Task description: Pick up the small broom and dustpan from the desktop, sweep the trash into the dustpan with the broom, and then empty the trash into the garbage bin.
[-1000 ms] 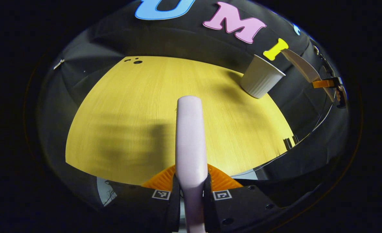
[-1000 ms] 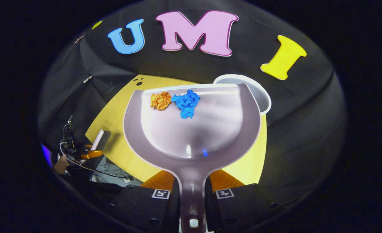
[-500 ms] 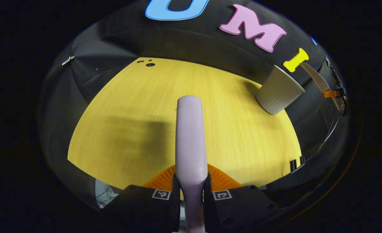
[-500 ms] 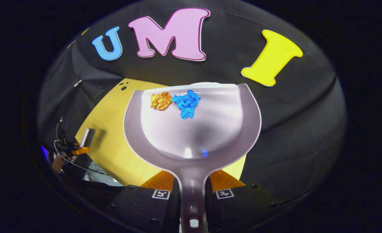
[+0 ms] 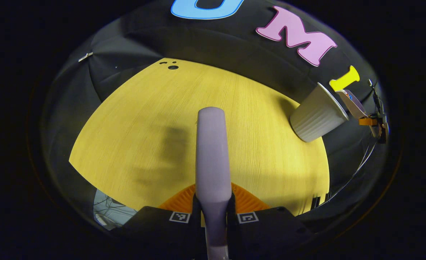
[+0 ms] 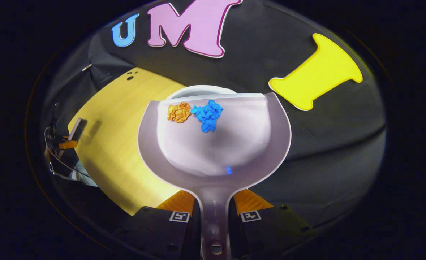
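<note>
We hold the dustpan by its handle, right gripper w/ both fingers clamped on it. Orange paper ball & blue paper ball sit at the pan's far lip, touching each other. Garbage bin peeks out just behind that lip; in the left gripper view the bin stands at the far right edge of the desk w/ the dustpan right by its rim. Left gripper has its fingers closed on the broom handle, held over the desk, well apart from the bin.

Risks, as we judge it: balls are light & sit left of centre on the lip, so a tilt w/o the lip centred over the opening could drop one, esp. the orange, outside the bin. A fast tip could bounce them off the rim; bumping the bin may shove it off the desk edge.

Hard to tell: most of the bin's mouth is hidden behind the pan, so overlap is unclear. Broom bristles are out of sight.
</note>
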Demonstrator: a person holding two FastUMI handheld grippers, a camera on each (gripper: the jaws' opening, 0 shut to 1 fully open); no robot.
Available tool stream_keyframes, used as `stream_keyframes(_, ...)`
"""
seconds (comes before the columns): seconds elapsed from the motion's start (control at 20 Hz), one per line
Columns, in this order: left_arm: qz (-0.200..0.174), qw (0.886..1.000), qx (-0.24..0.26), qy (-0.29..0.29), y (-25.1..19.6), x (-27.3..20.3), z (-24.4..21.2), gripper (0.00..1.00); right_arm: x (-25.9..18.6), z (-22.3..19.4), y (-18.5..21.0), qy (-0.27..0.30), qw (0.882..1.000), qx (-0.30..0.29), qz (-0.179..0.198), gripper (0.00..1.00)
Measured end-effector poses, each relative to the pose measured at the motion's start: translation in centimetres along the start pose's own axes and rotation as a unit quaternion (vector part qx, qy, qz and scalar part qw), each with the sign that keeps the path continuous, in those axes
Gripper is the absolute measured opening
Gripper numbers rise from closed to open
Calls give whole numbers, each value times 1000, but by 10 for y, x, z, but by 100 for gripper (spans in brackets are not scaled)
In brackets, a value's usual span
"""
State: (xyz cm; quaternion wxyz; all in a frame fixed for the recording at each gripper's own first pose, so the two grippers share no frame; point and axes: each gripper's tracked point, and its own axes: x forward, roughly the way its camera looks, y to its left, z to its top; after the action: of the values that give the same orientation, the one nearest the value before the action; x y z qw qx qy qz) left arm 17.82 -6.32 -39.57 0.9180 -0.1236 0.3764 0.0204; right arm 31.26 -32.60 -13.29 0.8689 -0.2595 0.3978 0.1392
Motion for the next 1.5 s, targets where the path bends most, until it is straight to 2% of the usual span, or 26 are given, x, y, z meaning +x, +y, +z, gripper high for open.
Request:
stream_keyframes(0.15, 10, 1000, 5, 1, 1, 0, 5, 33, 11, -4, -15, 22, 999, -30, -14, 36)
stream_keyframes(0.3, 18, 1000, -13, 2, 0, 1, 6, 33, 23, 0, -24, 36, 999, -23, -14, 36)
stream_keyframes(0.35, 18, 1000, -20, 4, -1, 2, 5, 33, 26, 4, -30, 41, 998, -41, -28, 31)
stream_keyframes(0.4, 18, 1000, -23, 7, -2, 3, 3, 34, 28, 8, -38, 46, 996, -67, -45, 36)
stream_keyframes(0.5, 26, 999, -25, 15, -1, 6, -1, 31, 32, 12, -46, 57, 989, -121, -64, 36)
stream_keyframes(0.6, 32, 999, -27, 23, 1, 6, -2, 33, 42, 15, -43, 67, 985, -151, -53, 36)
stream_keyframes(0.65, 35, 999, -29, 25, 2, 6, -1, 33, 45, 13, -42, 76, 981, -170, -46, 31)
stream_keyframes(0.7, 37, 999, -30, 26, 3, 5, 0, 33, 48, 13, -44, 89, 977, -188, -44, 36)
stream_keyframes(0.85, 46, 998, -25, 28, 10, 6, 7, 31, 50, 19, -53, 107, 963, -239, -56, 36)
stream_keyframes(1.15, 47, 998, -20, 33, 16, 11, 12, 34, 55, 20, -54, 139, 940, -298, -89, 36)
stream_keyframes(1.25, 48, 998, -12, 33, 17, 13, 12, 31, 58, 25, -52, 142, 937, -304, -96, 36)
stream_keyframes(1.3, 49, 998, -8, 33, 18, 15, 13, 33, 58, 23, -53, 143, 934, -311, -102, 31)
stream_keyframes(1.45, 52, 998, 0, 28, 21, 14, 16, 33, 57, 25, -53, 144, 928, -324, -115, 31)
stream_keyframes(1.5, 52, 998, 0, 25, 21, 13, 17, 31, 57, 24, -54, 144, 929, -320, -117, 36)
